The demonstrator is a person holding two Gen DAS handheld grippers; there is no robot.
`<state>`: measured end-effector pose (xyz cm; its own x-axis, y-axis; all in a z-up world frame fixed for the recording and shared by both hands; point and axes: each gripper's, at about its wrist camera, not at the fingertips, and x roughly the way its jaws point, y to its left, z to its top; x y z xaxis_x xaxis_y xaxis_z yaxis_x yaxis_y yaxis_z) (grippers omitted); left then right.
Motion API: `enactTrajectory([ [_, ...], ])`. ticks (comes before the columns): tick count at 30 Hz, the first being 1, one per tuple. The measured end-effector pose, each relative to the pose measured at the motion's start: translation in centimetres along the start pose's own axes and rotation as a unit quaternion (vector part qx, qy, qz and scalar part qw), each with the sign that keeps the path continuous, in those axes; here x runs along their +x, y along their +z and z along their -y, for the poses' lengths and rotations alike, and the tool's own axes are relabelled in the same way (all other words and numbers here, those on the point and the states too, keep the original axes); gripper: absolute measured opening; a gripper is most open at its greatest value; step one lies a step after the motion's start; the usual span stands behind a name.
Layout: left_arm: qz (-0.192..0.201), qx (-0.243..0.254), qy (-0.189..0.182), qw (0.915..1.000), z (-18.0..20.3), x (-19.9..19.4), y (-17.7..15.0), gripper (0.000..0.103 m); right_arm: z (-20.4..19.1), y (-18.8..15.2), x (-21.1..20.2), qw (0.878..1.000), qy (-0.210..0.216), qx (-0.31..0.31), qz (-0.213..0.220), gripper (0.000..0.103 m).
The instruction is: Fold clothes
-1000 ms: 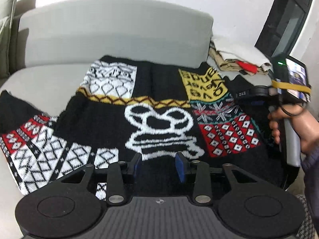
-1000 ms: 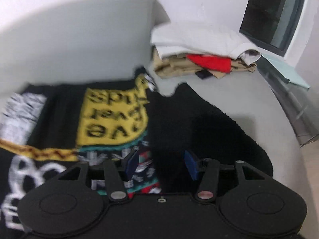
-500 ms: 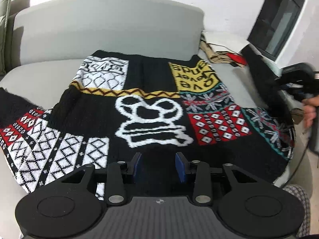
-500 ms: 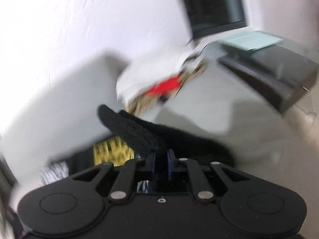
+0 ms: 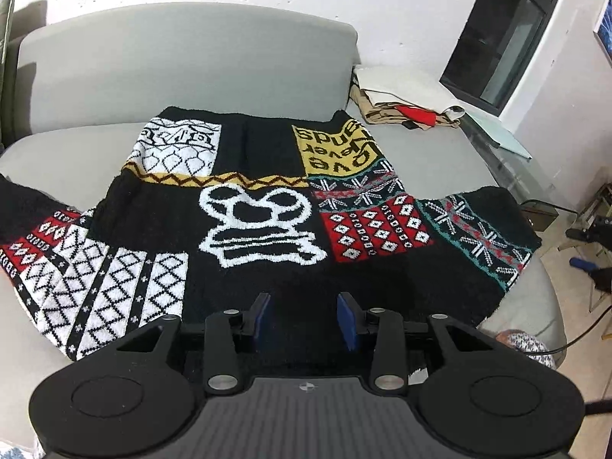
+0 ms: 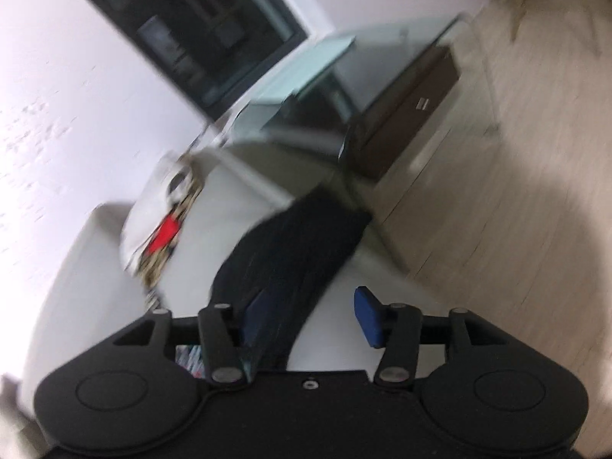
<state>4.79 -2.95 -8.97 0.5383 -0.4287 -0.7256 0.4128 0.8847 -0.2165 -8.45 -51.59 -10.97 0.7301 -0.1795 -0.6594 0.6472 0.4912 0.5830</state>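
a stack of folded clothes (image 5: 401, 105), white over tan with a red piece showing, sits at the far right end of the grey sofa (image 5: 183, 69), beside a glass-topped table (image 5: 508, 153) under a dark window (image 5: 501, 30). the patterned black sweater (image 5: 264, 225) lies spread flat across the sofa seat, both sleeves out to the sides. the left tongs (image 5: 305, 317) hover over its near hem, spread apart with nothing between them. the right tongs (image 6: 311, 315), blurred, are spread wide too, a black sleeve (image 6: 290, 252) lying past the left finger, ungripped. the yellow patch reads, upside down, "love never ends" as far as legible.
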Motion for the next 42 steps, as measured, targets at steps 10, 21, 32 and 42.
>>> enactTrajectory([
  [10, -0.005, 0.032, 0.047, 0.9984, 0.7, 3.1, -4.0, 0.035, -3.2, -7.8, 2.5, 0.991, 0.062, -0.062, -0.104, 0.055],
  [21, -0.025, 0.007, 0.066, 0.9975, -2.4, 6.9, -3.9, 0.009, -7.6, -11.0, 4.1, 0.977, -0.012, -0.211, -0.024, 0.009],
  [32, -0.053, 0.028, 0.065, 0.9961, -2.4, 7.2, -5.0, 0.014, -7.5, -10.2, 4.0, 0.984, -0.02, -0.163, -0.076, 0.035],
  [42, -0.022, 0.042, 0.085, 0.9952, -0.3, 0.6, -5.4, 0.029, -10.5, -14.1, -3.3, 0.972, 0.052, -0.21, -0.093, 0.066],
])
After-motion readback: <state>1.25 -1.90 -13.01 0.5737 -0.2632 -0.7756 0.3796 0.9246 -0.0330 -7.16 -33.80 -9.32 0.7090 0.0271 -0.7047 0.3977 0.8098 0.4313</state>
